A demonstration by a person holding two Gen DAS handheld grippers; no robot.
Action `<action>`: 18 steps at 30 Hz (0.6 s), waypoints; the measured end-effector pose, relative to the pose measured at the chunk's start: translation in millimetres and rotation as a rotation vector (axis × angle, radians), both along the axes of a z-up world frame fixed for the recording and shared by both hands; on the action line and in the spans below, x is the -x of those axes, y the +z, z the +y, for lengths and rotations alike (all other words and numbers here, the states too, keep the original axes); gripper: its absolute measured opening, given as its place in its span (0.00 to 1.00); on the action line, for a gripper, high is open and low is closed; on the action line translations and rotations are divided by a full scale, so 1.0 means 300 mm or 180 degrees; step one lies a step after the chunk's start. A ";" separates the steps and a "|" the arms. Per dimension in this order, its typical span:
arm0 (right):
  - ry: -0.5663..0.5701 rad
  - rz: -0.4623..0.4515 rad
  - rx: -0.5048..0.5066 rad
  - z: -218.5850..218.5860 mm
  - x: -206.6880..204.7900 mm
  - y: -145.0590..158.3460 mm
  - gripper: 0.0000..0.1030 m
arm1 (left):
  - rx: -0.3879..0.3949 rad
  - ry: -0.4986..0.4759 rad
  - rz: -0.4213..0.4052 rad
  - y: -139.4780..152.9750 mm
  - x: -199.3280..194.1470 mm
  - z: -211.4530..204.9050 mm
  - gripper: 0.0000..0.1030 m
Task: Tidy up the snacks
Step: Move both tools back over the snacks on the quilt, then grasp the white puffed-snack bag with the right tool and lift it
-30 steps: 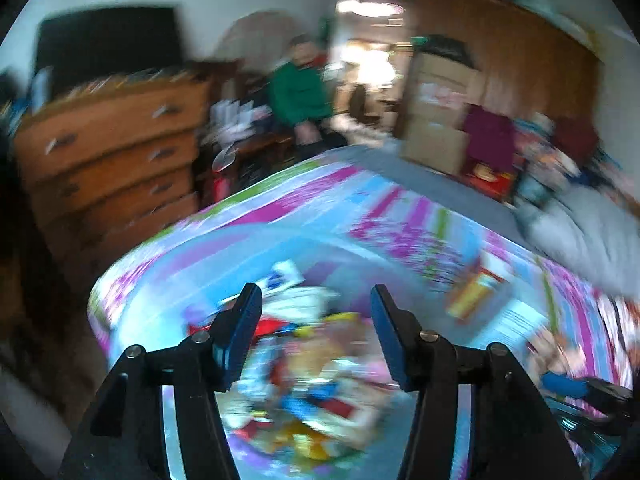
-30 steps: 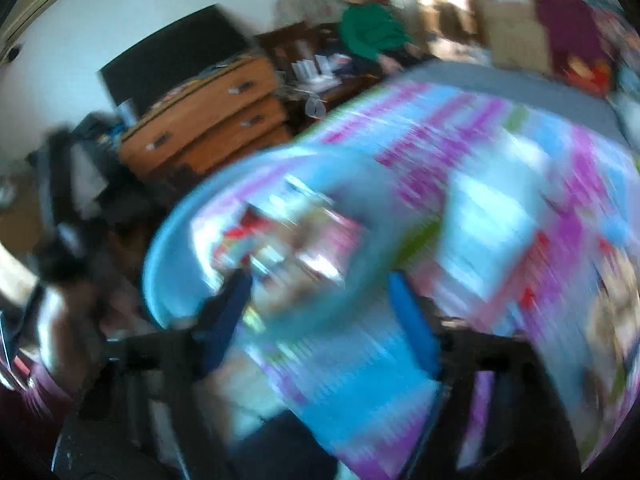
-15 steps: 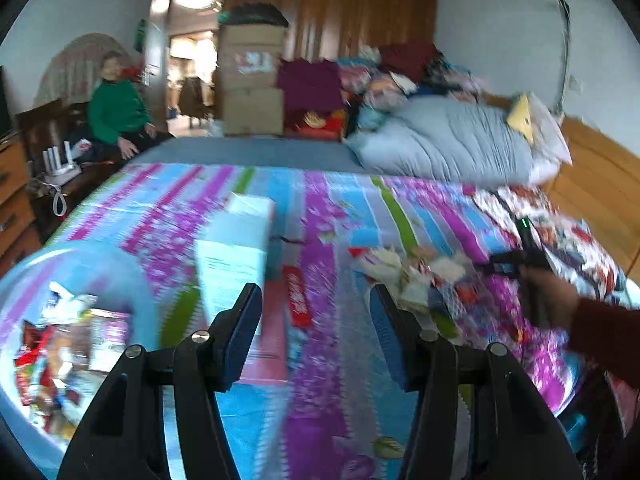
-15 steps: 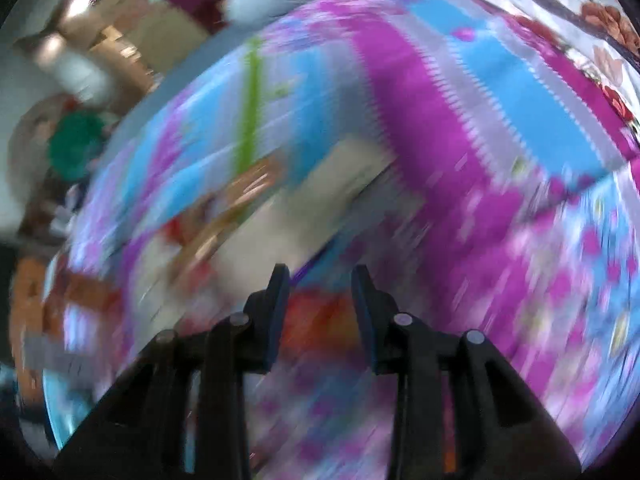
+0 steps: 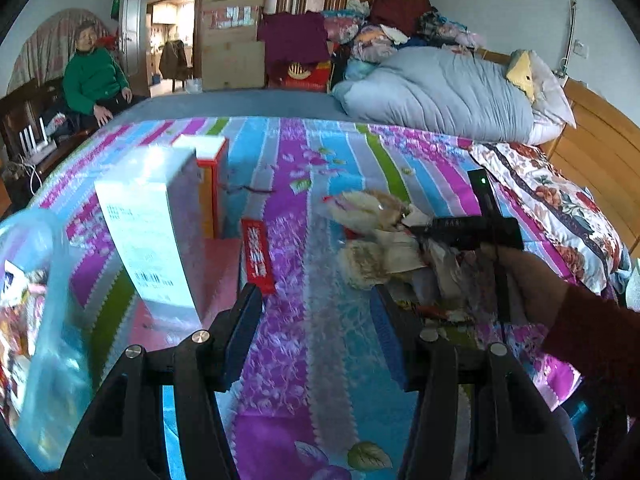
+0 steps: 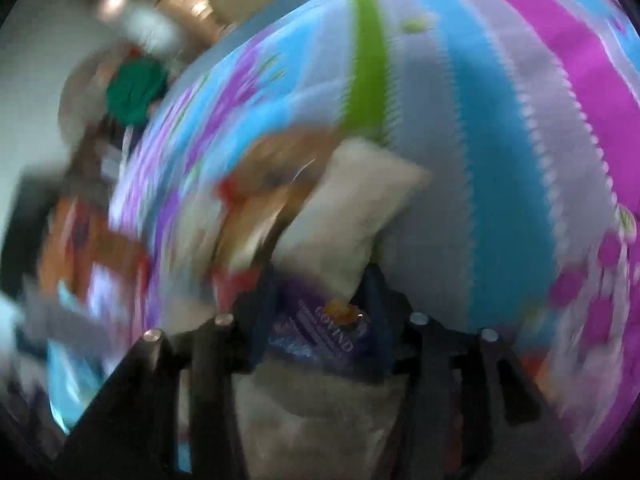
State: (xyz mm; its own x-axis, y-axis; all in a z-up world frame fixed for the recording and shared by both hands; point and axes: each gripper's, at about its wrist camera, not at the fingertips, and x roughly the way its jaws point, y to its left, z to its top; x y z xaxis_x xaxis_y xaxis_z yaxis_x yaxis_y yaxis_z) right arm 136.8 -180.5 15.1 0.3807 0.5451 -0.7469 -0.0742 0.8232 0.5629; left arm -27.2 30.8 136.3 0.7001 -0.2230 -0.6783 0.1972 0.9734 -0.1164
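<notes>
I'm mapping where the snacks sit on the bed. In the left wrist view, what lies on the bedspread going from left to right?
Blue plastic bag of snacks → tall white box → red strip packet → heap of snack packets → right hand-held gripper, reaching into that heap.

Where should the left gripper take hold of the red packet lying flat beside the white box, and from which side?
Probably across the red packet's narrow width at its near end, coming down from above. It lies flat on the bedsheet, long and thin, so only its long edges offer a pinch. The left gripper's open jaws look wide enough.
</notes>
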 end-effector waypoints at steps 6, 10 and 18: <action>0.0485 -0.0159 0.0352 0.083 0.164 0.107 0.45 | 0.0005 0.0007 0.0165 -0.064 0.032 0.009 0.55; 0.0404 -0.0522 0.0585 0.070 0.133 0.234 0.83 | 0.0015 -0.0007 0.0254 -0.105 0.033 0.011 0.55; 0.1169 -0.0685 0.1525 0.389 -0.205 0.227 0.97 | 0.0135 0.0040 0.0235 -0.107 -0.013 0.021 0.55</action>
State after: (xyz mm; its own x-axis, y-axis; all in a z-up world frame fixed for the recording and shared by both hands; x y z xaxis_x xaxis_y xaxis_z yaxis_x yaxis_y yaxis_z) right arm 198.4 -63.8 83.1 0.4011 0.2933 -0.8678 -0.4698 0.8792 0.0800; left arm -23.3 37.2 104.0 0.6514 -0.2440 -0.7185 0.1743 0.9697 -0.1713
